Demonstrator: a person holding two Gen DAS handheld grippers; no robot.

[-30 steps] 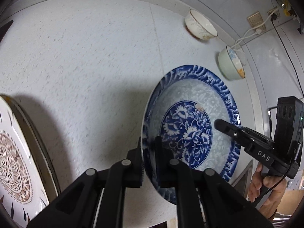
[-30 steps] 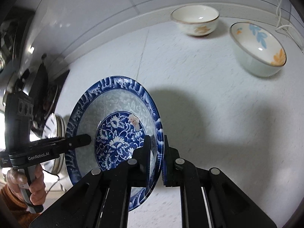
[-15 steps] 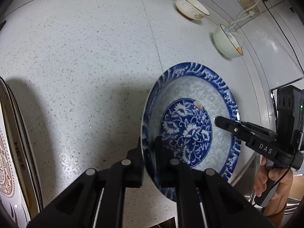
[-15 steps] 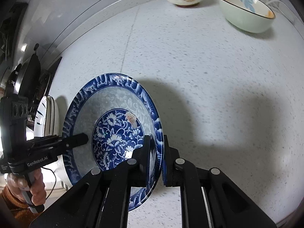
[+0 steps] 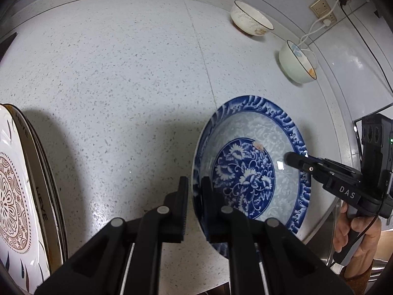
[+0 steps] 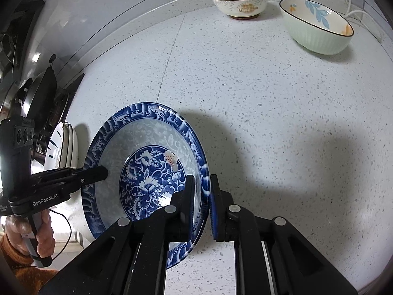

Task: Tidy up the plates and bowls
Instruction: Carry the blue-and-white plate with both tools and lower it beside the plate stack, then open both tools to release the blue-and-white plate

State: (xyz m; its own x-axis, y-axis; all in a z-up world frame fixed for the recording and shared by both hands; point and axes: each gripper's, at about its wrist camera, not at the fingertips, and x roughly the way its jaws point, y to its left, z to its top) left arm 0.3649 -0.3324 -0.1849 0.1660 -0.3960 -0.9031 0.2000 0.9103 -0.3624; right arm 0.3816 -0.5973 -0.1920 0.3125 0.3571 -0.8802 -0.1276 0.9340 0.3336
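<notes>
A blue-and-white flowered plate (image 5: 245,172) (image 6: 147,177) is held tilted, low over the speckled counter (image 5: 122,86), by both grippers on opposite sides of its rim. My left gripper (image 5: 194,182) is shut on the near left rim; in the right wrist view, the left gripper (image 6: 98,173) reaches in from the left. My right gripper (image 6: 201,179) has the opposite rim between its jaws, which are opening slightly; it shows as the right gripper (image 5: 292,159) in the left wrist view. I cannot tell whether the plate touches the counter.
A cream bowl (image 5: 250,23) (image 6: 239,0) and a pale green bowl (image 5: 294,64) (image 6: 316,32) stand at the back by the wall. A stack of patterned plates (image 5: 14,184) (image 6: 61,147) stands on the left. A dark pan (image 6: 41,91) hangs beyond it. A cable (image 5: 316,24) runs to wall sockets.
Both grippers have brought the blue plate down toward the counter, and its shadow now lies close beside it. The right jaws stand a touch wider.
</notes>
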